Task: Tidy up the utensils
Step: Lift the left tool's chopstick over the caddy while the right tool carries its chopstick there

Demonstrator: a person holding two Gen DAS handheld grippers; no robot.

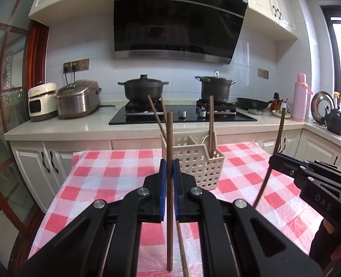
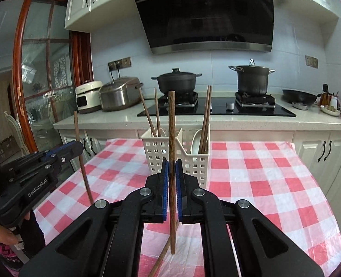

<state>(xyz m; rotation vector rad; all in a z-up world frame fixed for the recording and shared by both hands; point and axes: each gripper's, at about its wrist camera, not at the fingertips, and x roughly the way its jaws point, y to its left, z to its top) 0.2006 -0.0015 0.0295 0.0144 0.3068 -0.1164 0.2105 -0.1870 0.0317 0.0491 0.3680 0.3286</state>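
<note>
Four brown wooden chopsticks (image 2: 205,117) already stand in the white slotted plastic basket (image 2: 193,161); each claw, left gripper (image 1: 169,173) and right gripper (image 2: 172,175), is clamped on one upright chopstick, with another chopstick (image 2: 163,256) left lying on the checked tablecloth (image 2: 263,184).

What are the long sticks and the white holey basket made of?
The chopstick in the right gripper looks like wood: brown, matte, with dark grain lines. The basket looks like plastic: smooth, cream-white, moulded with neat square holes. The left gripper holds a similar brown chopstick.
</note>
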